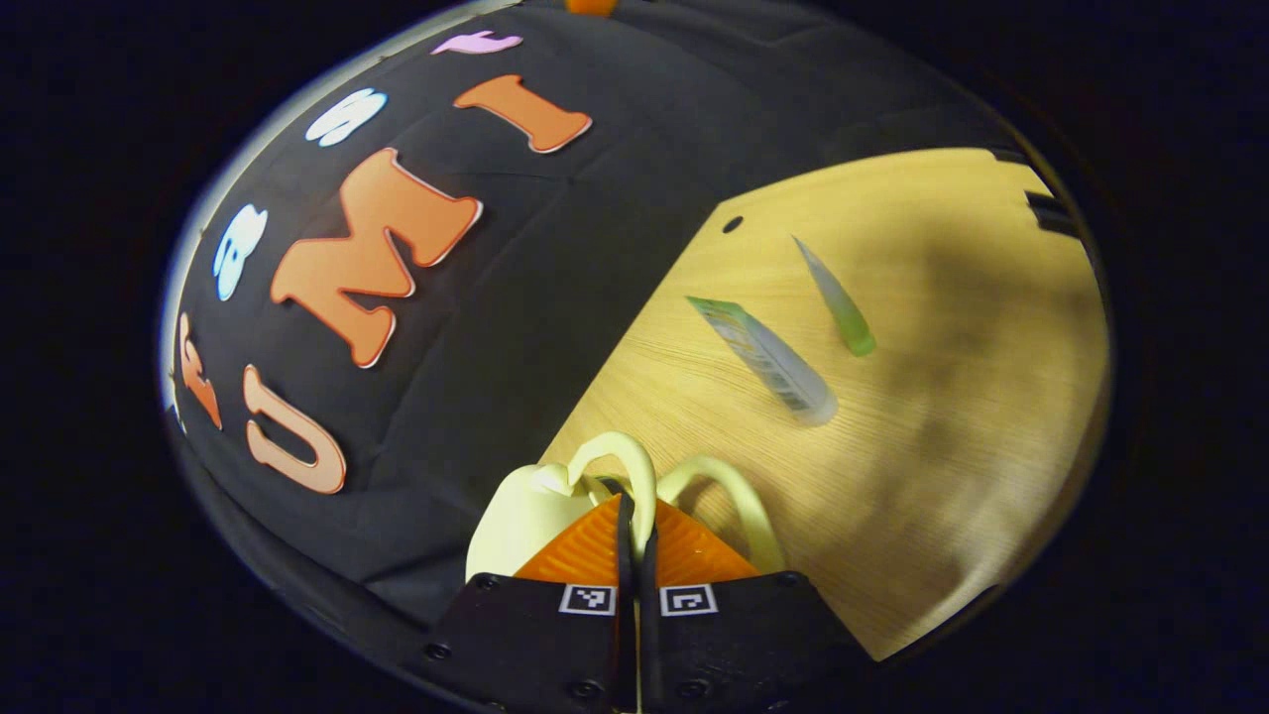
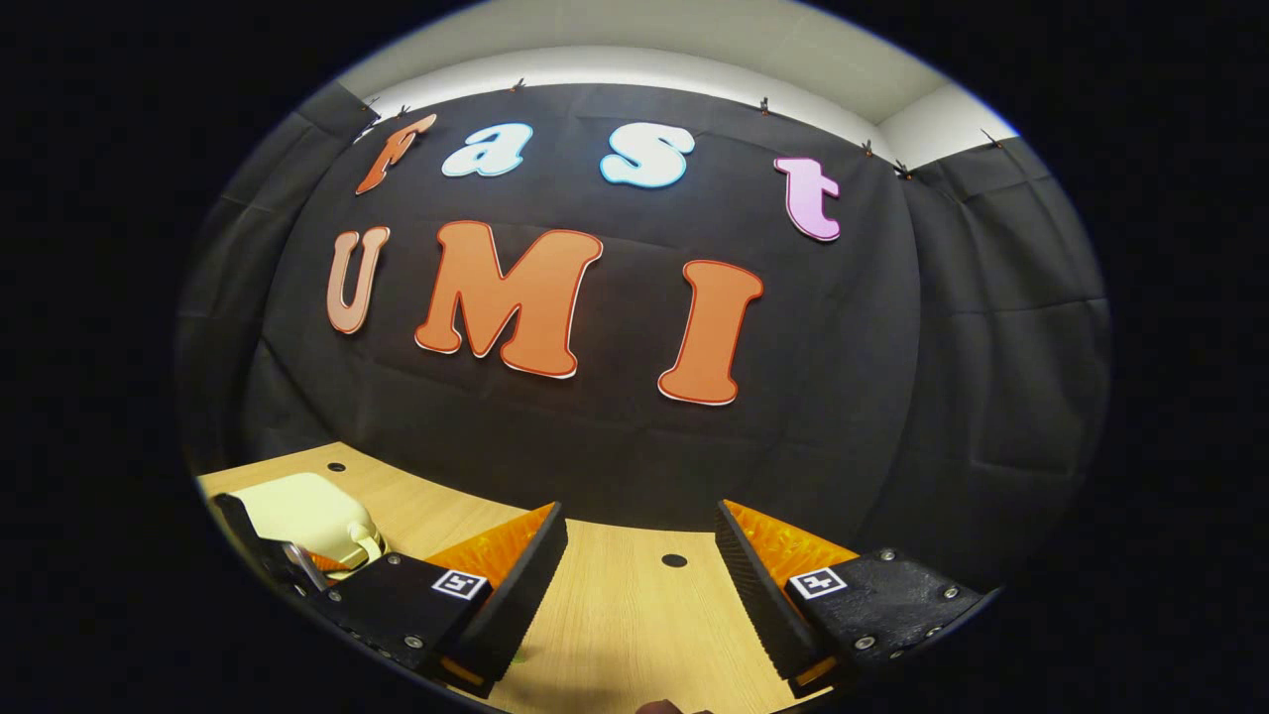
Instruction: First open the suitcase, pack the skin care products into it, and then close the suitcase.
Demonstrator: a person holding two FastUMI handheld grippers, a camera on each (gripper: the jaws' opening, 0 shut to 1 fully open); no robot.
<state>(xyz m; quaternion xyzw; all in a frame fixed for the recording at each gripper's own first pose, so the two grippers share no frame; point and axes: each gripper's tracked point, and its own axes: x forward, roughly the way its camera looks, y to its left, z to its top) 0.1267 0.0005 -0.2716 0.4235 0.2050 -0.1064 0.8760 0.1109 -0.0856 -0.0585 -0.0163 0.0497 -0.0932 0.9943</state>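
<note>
In the left gripper view my left gripper is shut on one cream loop handle of the small cream suitcase, which lies on the wooden table by the booth wall. A second loop handle curves free just to the right. Two skin care tubes lie on the table beyond: a pale whitish tube and a slimmer green tube. In the right gripper view my right gripper hangs open over bare table with nothing between its fingers. The suitcase sits at that view's lower left, its lid down.
The wooden table runs to the black cloth wall; it has small round holes. Shadow covers part of the table on the right of the left gripper view. Dark slots show at the table's far right edge.
</note>
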